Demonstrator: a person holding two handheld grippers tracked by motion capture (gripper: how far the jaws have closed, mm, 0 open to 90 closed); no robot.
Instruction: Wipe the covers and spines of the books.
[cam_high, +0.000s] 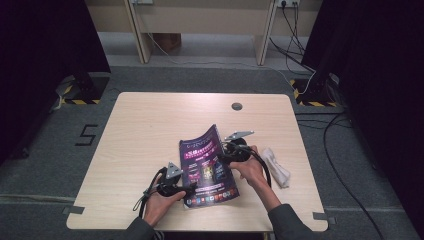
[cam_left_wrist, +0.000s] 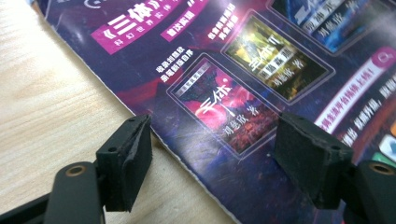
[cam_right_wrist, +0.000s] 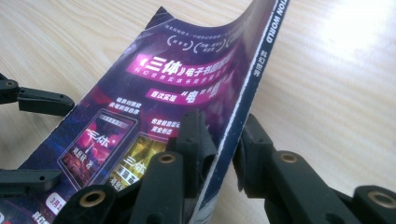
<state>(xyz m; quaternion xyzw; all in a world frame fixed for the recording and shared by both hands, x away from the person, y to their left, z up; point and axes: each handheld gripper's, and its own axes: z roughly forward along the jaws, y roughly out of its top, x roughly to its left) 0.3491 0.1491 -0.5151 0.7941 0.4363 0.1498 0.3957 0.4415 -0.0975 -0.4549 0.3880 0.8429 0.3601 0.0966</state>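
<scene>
A purple magazine (cam_high: 207, 167) lies on the wooden table (cam_high: 150, 125) near its front edge, with its right spine side curled upward. My right gripper (cam_high: 223, 152) is shut on that raised spine edge (cam_right_wrist: 243, 107), one jaw on the cover and one behind it (cam_right_wrist: 219, 135). My left gripper (cam_high: 192, 189) is open at the magazine's lower left edge. Its jaws (cam_left_wrist: 217, 140) straddle that edge: one fingertip (cam_left_wrist: 130, 154) hangs over bare wood, the other over the printed cover (cam_left_wrist: 252, 65). The left gripper (cam_right_wrist: 65, 140) also appears at the left of the right gripper view.
A crumpled white cloth (cam_high: 276, 166) lies on the table just right of my right hand. A small round grommet (cam_high: 236, 106) sits near the far edge. Black stands and cables surround the table on the floor.
</scene>
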